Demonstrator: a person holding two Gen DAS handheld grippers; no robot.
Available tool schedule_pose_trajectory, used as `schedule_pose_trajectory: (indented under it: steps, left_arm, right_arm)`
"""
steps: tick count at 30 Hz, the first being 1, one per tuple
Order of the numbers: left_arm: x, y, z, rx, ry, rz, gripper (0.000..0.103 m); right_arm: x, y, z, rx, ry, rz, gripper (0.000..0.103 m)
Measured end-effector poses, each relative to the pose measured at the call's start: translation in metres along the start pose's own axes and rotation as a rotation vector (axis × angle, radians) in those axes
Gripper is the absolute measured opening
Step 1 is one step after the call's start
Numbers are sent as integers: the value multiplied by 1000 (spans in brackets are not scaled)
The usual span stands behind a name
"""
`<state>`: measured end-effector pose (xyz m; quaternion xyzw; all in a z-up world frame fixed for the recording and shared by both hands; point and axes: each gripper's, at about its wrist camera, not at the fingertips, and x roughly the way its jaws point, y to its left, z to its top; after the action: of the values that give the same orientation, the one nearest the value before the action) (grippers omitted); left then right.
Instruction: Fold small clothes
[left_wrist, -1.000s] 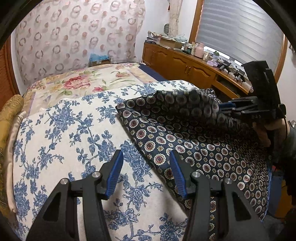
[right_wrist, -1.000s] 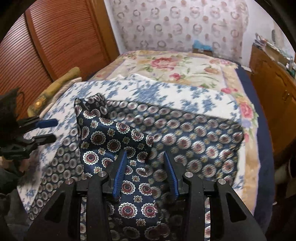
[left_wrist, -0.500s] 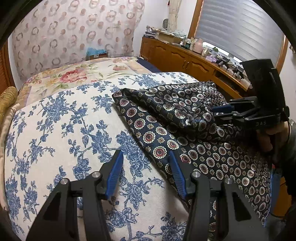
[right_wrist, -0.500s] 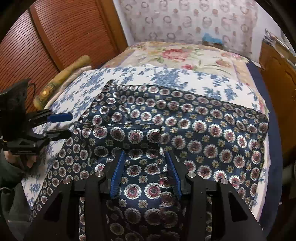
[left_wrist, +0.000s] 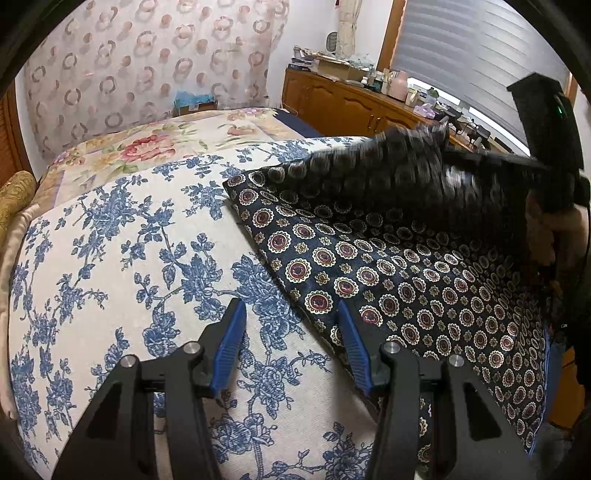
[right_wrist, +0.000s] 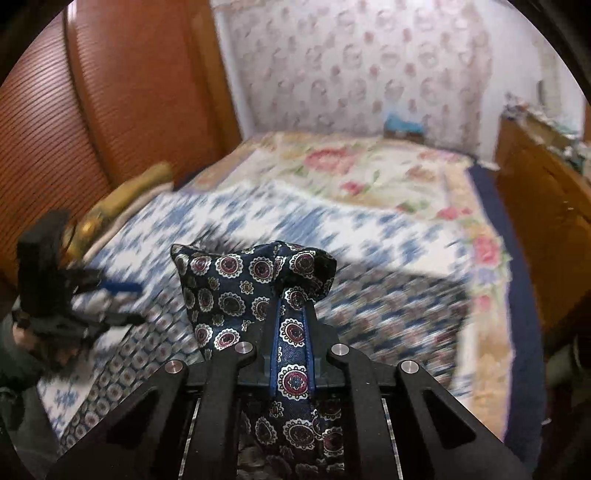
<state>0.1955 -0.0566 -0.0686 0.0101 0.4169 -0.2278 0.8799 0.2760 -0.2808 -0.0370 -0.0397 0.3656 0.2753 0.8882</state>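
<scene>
Navy medallion-print cloth (right_wrist: 236, 288) bunches in the right claw (right_wrist: 291, 332), whose jaws have just closed on a fold above the bed (left_wrist: 110, 258); the left claw (left_wrist: 291, 332) hovers half-open, empty, at the cloth's edge.

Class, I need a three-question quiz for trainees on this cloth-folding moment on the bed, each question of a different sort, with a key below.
1. True or false: the right gripper has its jaws closed on the dark patterned cloth.
2. Multiple choice: what lies directly under the left gripper? A) a wooden floor B) the blue floral sheet and the cloth's edge C) a pillow
3. Short answer: is anything held between the left gripper's fingers?

Key
1. True: a fold of cloth is pinched between the blue pads, which have just been closing.
2. B
3. No: the jaws stand apart and grip nothing.
</scene>
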Motion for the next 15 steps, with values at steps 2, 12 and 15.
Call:
schedule_pose_trajectory:
  steps: [2,12,15]
  left_arm:
    - [1,0,0,-2,3,4,51]
    - [4,-6,-1,4,6,22,51]
    - [1,-8,-1,5,-1,21,51]
  right_arm:
    - [-6,-13,6,16,-22,-53,8]
    - [19,-59,-2,71,21,-196,8]
    - [18,-62,-1,76,20,-225,8]
